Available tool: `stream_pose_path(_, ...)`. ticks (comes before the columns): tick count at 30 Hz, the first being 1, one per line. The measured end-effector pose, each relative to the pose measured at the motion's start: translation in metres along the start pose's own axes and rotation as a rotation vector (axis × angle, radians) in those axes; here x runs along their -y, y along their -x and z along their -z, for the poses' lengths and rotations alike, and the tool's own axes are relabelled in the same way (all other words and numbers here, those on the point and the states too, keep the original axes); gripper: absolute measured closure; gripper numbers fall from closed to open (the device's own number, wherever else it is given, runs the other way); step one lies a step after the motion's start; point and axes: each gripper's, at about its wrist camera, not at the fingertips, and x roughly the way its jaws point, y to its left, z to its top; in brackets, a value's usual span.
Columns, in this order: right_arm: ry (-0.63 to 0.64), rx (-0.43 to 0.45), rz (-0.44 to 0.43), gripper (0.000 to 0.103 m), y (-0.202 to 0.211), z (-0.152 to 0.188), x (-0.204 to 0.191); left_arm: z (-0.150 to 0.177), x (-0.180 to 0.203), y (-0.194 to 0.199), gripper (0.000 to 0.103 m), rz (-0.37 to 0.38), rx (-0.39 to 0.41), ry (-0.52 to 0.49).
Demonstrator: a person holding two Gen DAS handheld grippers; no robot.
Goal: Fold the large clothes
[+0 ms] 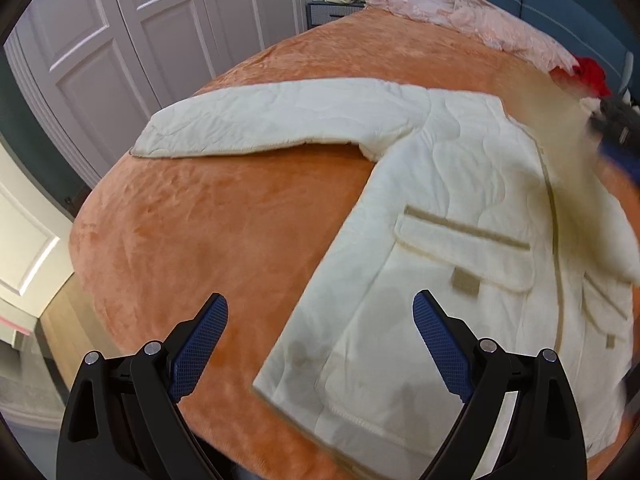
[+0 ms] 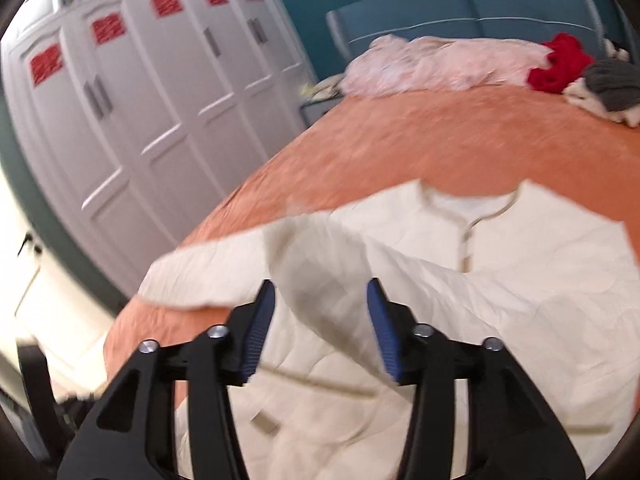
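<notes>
A cream quilted jacket (image 1: pixel 460 208) lies spread on the bed's orange blanket (image 1: pixel 208 216), front side up, with one sleeve (image 1: pixel 272 120) stretched out flat toward the left and the far side of the bed. The left gripper (image 1: pixel 320 344) hovers above the near edge of the bed with its blue-padded fingers (image 1: pixel 200 348) wide apart and nothing between them — the jacket's near hem corner sits just ahead of it and to the right, passing under the right-hand finger. In the right wrist view the right gripper (image 2: pixel 320 328) is also parted, and a blurred fold of the jacket's cream fabric (image 2: pixel 320 268), lifted off the body of the garment, lies in the gap between its fingers; whether the pads actually touch the cloth cannot be told through the blur. The jacket's neckline (image 2: pixel 472 204) points to the far side, beyond this gripper and slightly right. At the far end of the bed lie a crumpled pink quilt (image 1: pixel 460 12) and a red garment (image 2: pixel 558 64) beside a grey one (image 2: pixel 612 80). White wardrobe doors (image 1: pixel 132 28) stand to the left.
</notes>
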Motion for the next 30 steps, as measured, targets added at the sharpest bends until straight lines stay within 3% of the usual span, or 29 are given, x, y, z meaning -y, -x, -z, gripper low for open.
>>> stream_pose_path(5,-0.099,0.002,0.045,0.046,0.027,0.035,0.017,-0.027,0.023,-0.012,0.012,0.162,0.013,-0.001)
stream_pose_path(9,-0.276,0.002,0.169,0.045,0.06,0.065,0.09,-0.051,0.056,-0.051,0.012,0.337,-0.048,0.07)
stream_pose_path(12,-0.414,0.015,0.252,0.044,0.084,0.081,0.141,-0.064,0.083,-0.093,0.012,0.45,-0.15,0.163)
stream_pose_path(15,-0.564,0.062,0.344,0.043,0.101,0.098,0.186,-0.066,0.097,-0.118,0.012,0.513,-0.217,0.231)
stream_pose_path(17,-0.65,0.085,0.354,0.043,0.107,0.106,0.216,-0.069,0.107,-0.129,0.019,0.49,-0.236,0.244)
stream_pose_path(19,-0.736,0.109,0.349,0.043,0.107,0.112,0.246,-0.073,0.112,-0.129,0.054,0.484,-0.226,0.228)
stream_pose_path(20,-0.761,0.119,0.346,0.044,0.105,0.112,0.252,-0.076,0.114,-0.129,0.062,0.481,-0.227,0.222)
stream_pose_path(21,-0.784,0.132,0.337,0.045,0.103,0.111,0.259,-0.082,0.113,-0.127,0.089,0.479,-0.209,0.221)
stream_pose_path(22,-0.806,0.146,0.322,0.048,0.101,0.109,0.269,-0.086,0.111,-0.123,0.098,0.484,-0.193,0.215)
stream_pose_path(23,-0.829,0.159,0.312,0.05,0.097,0.107,0.278,-0.092,0.11,-0.119,0.098,0.491,-0.172,0.205)
stream_pose_path(26,-0.873,0.182,0.272,0.073,0.086,0.093,0.293,-0.108,0.101,-0.097,0.1,0.482,-0.077,0.172)
stream_pose_path(27,-0.867,0.196,0.262,0.093,0.087,0.086,0.294,-0.114,0.1,-0.09,0.1,0.48,-0.047,0.163)
stream_pose_path(30,-0.771,0.288,0.255,0.095,0.109,0.069,0.279,-0.127,0.092,-0.074,0.1,0.465,0.031,0.131)
